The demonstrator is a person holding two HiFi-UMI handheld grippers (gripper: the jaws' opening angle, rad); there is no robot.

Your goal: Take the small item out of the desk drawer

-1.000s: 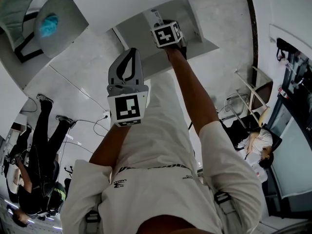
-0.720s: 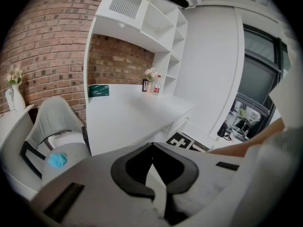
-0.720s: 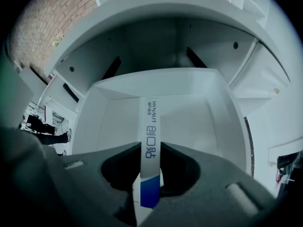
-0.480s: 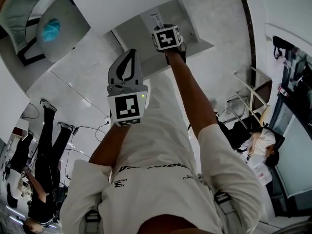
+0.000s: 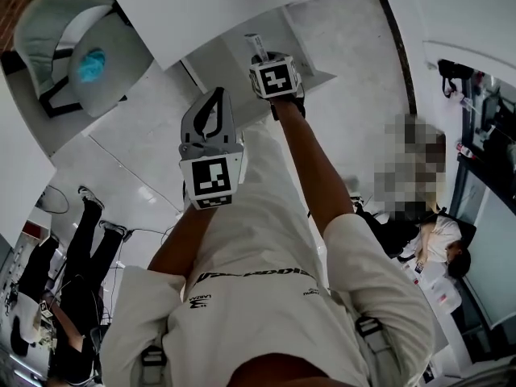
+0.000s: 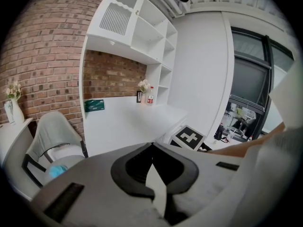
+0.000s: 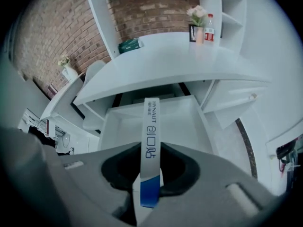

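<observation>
Currently, slim white box (image 7: 151, 122) is gripped by jaws of right gripper (image 7: 151, 148), open drawer (image 7: 191, 126) beyond them; jaws of left gripper (image 6: 152, 145) are pressed together, empty.

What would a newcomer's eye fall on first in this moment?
First, the slim white box with a blue end, pinched between the jaws of the right gripper and sticking out toward the open drawer under the white desk. Next, the left gripper, shut with nothing in it, held nearer the person's body, short of the drawer.
</observation>
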